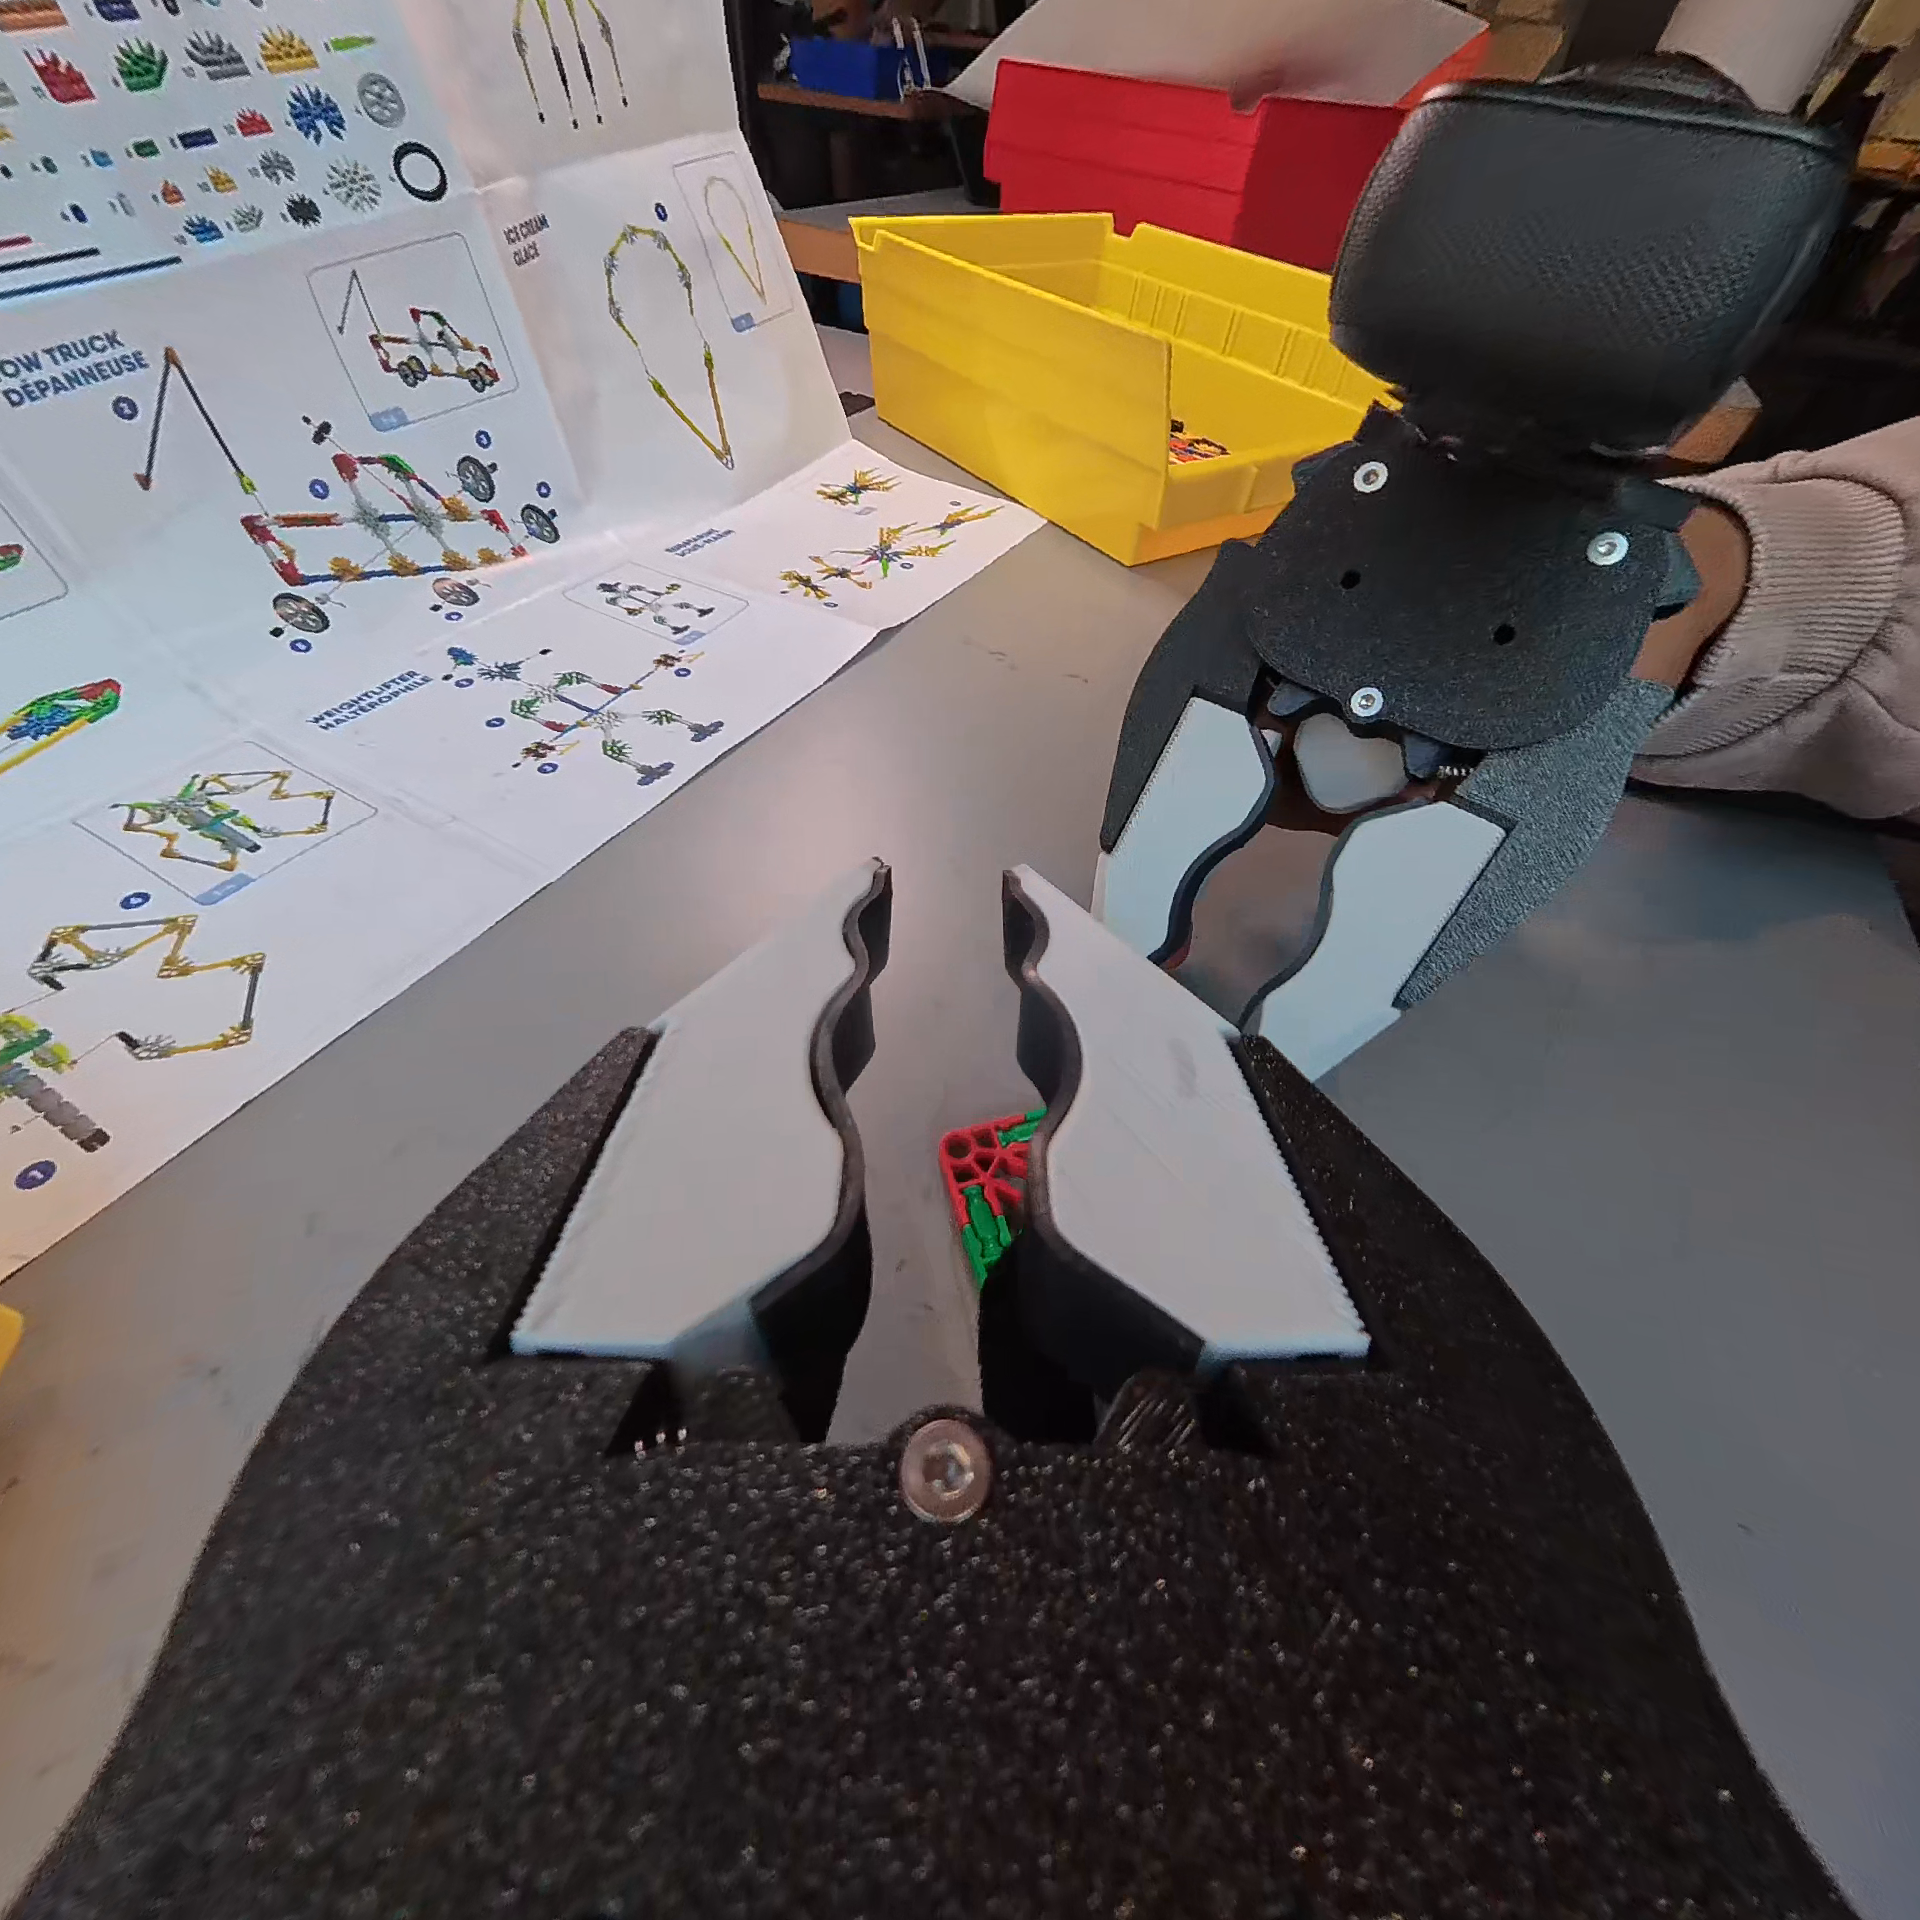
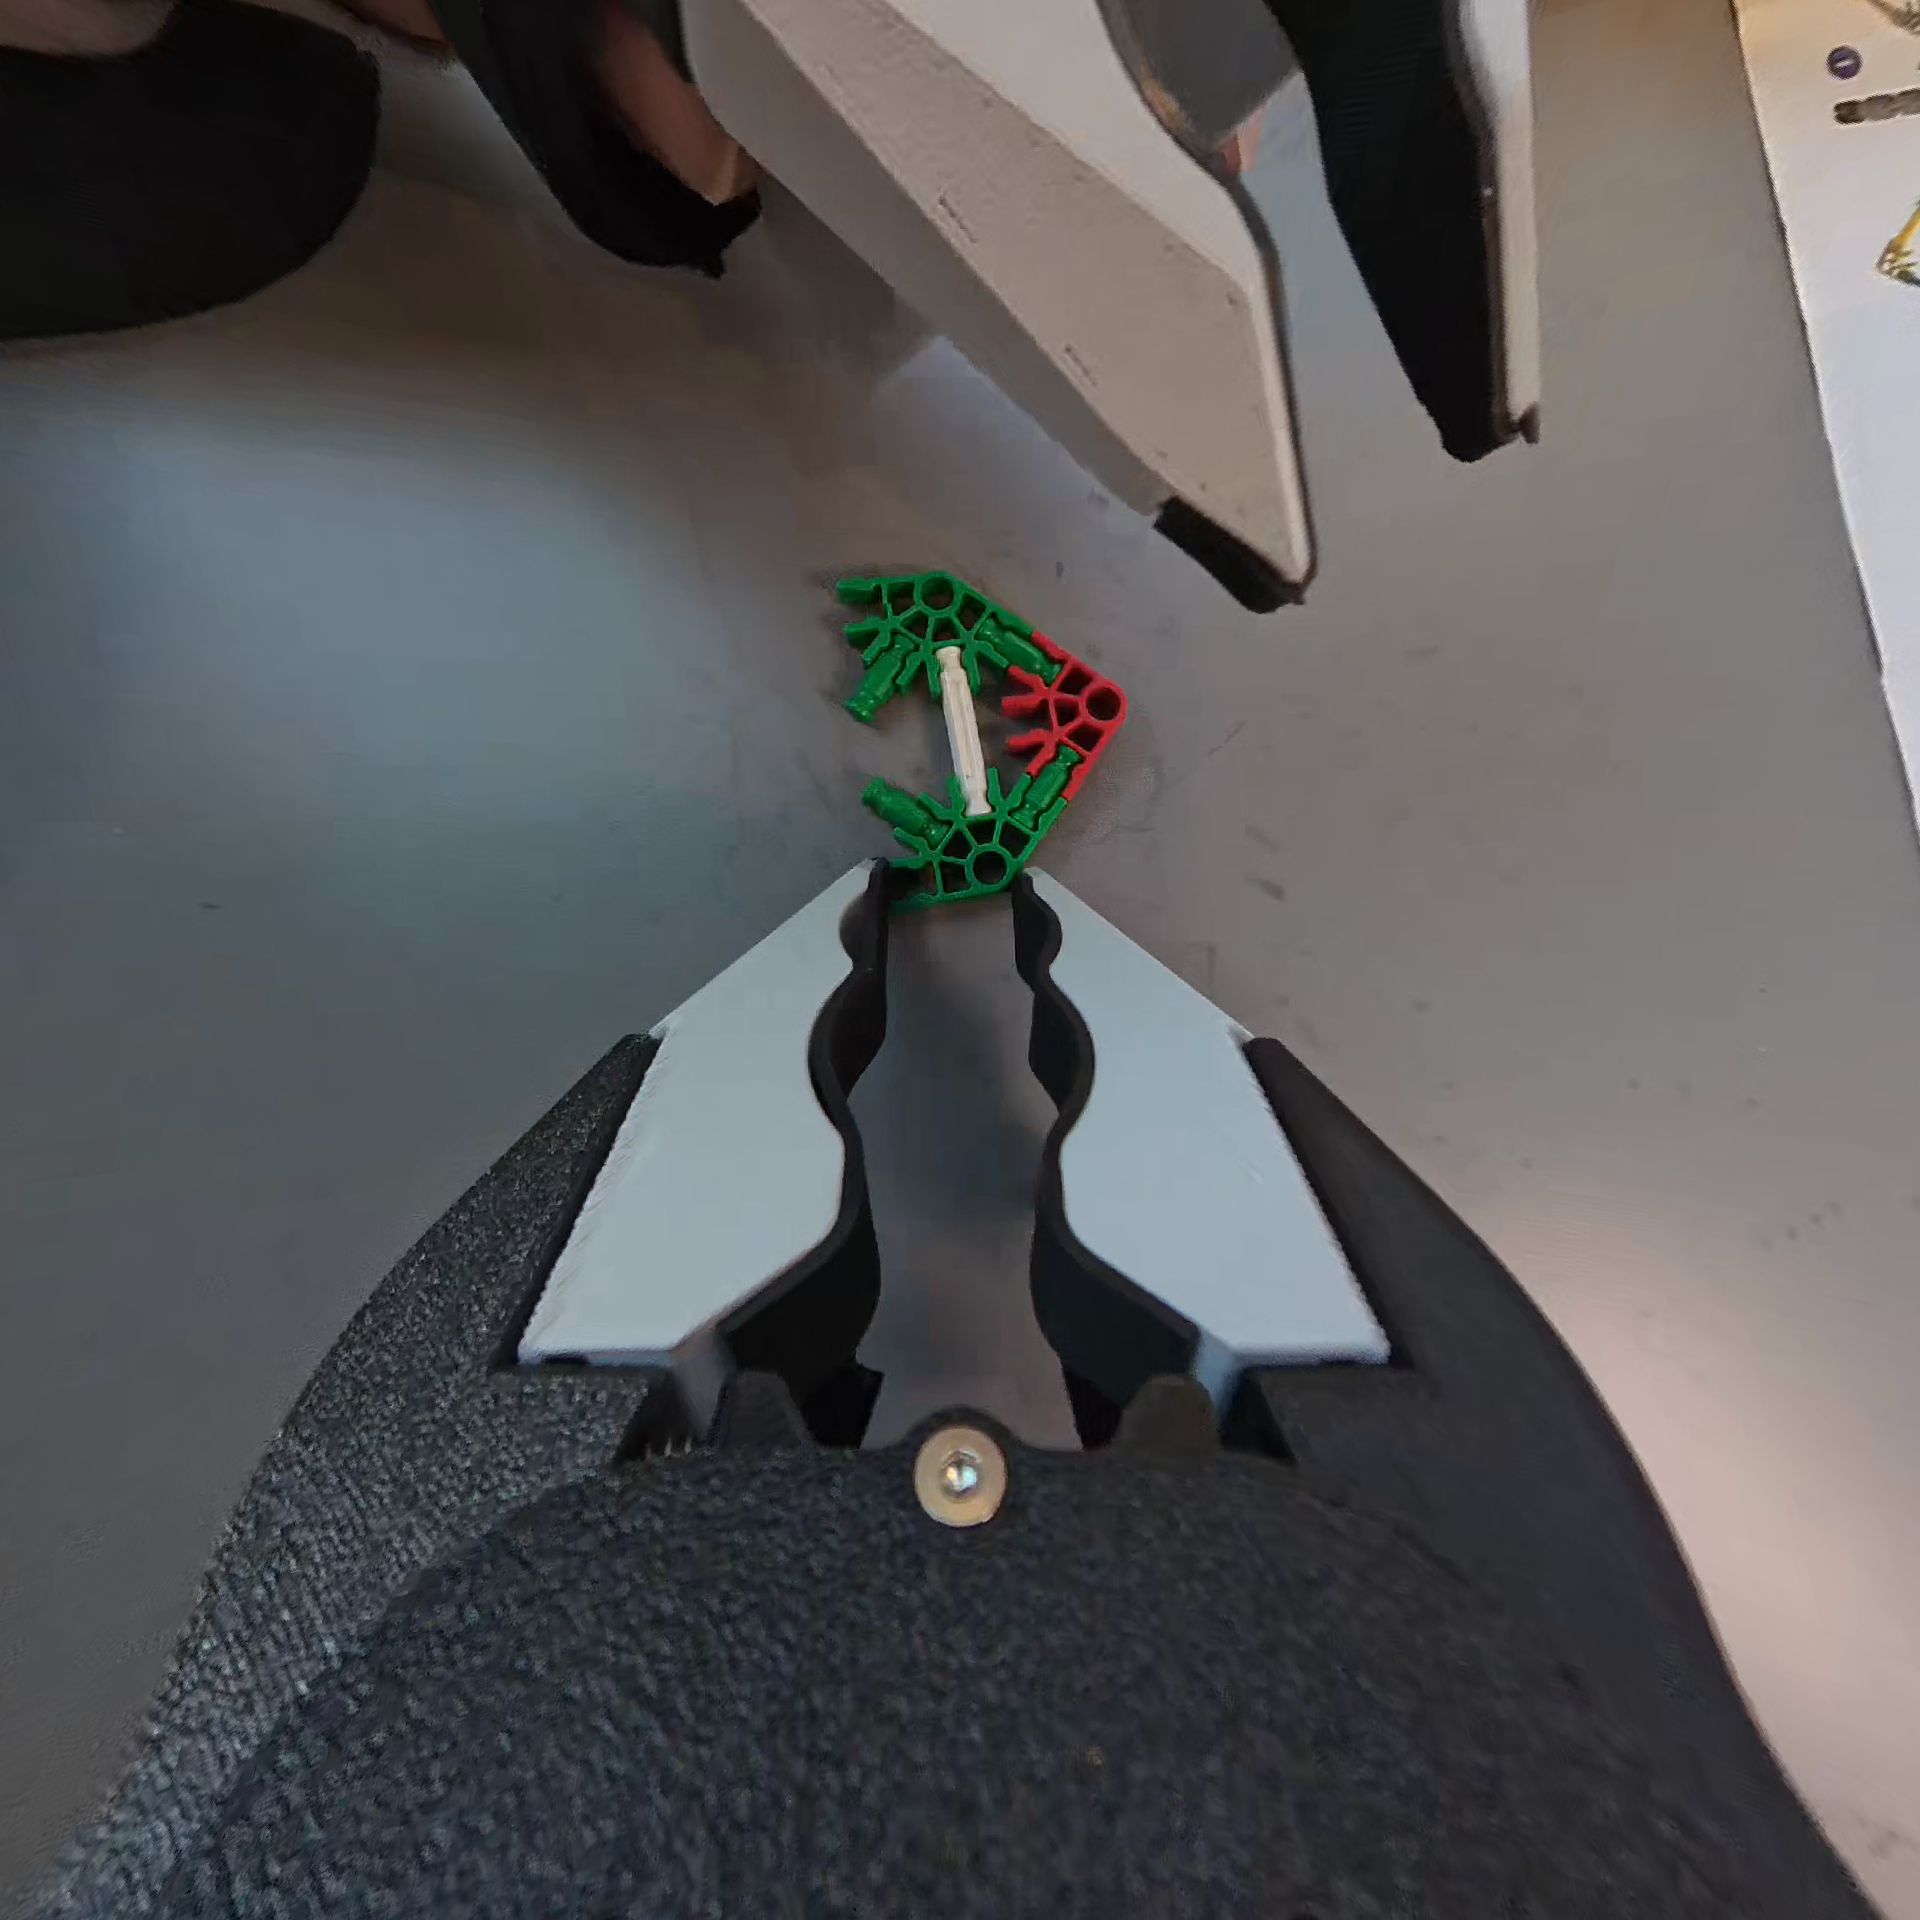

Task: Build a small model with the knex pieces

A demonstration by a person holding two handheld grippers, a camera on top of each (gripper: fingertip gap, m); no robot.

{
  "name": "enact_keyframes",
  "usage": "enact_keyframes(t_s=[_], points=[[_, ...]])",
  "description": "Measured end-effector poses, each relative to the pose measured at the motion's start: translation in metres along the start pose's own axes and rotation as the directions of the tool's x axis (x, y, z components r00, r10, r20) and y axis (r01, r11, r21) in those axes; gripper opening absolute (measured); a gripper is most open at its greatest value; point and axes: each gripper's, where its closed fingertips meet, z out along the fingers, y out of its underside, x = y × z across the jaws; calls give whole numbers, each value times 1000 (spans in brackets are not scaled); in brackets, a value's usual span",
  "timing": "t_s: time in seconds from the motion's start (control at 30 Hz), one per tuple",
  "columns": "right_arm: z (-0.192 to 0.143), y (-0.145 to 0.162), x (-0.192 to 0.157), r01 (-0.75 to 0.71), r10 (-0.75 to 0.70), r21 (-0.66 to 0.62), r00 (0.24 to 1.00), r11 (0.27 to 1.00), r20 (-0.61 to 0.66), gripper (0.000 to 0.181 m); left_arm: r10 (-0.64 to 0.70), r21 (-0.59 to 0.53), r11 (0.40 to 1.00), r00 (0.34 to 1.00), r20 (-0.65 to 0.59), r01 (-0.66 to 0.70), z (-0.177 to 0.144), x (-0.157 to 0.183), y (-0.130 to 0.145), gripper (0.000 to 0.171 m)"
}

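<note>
Grey surface [image 1: 727, 831] fills both views. Far to the left of the left hand-held gripper [image 1: 945, 914] lies a big paper sheet [image 1: 364, 623] with pictures of toy models. The left hand-held gripper is released. Its fingers stand apart and hold nothing. It hangs just above a small toy piece [image 2: 977, 727] that lies flat on the surface, under its right finger.

The toy piece is made of green and red parts clicked in a bent row, with a little white rod [image 2: 958, 727] across the middle. The right hand-held gripper [image 2: 951, 883] pinches the green end part [image 2: 971, 862] nearest to it with its very tips, one tip on each side. The grip is small and right at the edge, so the piece could twist or slip out. Beyond the right hand-held gripper sit a yellow bin [image 1: 1018, 395] and a red bin [image 1: 1143, 135].
</note>
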Motion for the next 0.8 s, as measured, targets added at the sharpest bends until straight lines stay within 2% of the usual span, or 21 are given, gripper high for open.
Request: enact_keyframes(t_s=[0.17, 0.27, 0.37, 0.5, 0.53, 0.57, 0.67, 0.7, 0.73, 0.8], points=[[-18, 4, 9, -78, 71, 103, 995, 992, 72, 21, 7, 7, 1000, 998, -70, -6, -5, 8, -1, 27], [-39, -1, 14, -180, 152, 194, 977, 964, 150, 21, 28, 19, 1000, 988, -153, -25, -9, 20, -3, 41], [-61, -4, 24, -304, 241, 280, 941, 910, 236, 19, 91, 12, 996, 971, -221, -90, -10, 38, -1, 54], [-78, -11, 31, -479, 346, 358, 859, 802, 377, 18, 253, -75, 960, 953, -168, -269, 3, 45, 18, 54], [-80, -14, 32, -520, 366, 370, 834, 770, 412, 17, 272, -92, 953, 949, -159, -289, 8, 47, 22, 53], [-82, -18, 33, -549, 378, 385, 816, 741, 437, 2, 285, -109, 947, 947, -145, -302, 12, 47, 25, 52], [-88, -27, 31, -620, 394, 396, 760, 677, 517, 0, 362, -150, 918, 931, -53, -366, 21, 37, 27, 36], [-88, -27, 30, -622, 392, 395, 758, 676, 522, 1, 379, -153, 912, 925, -38, -380, 21, 35, 26, 12], [-88, -27, 28, -621, 386, 397, 757, 676, 527, 1, 376, -151, 914, 926, -30, -376, 20, 34, 24, 5], [-90, -29, 26, -602, 362, 409, 769, 685, 526, 2, 314, -125, 940, 948, -49, -317, 16, 34, 19, 4]])
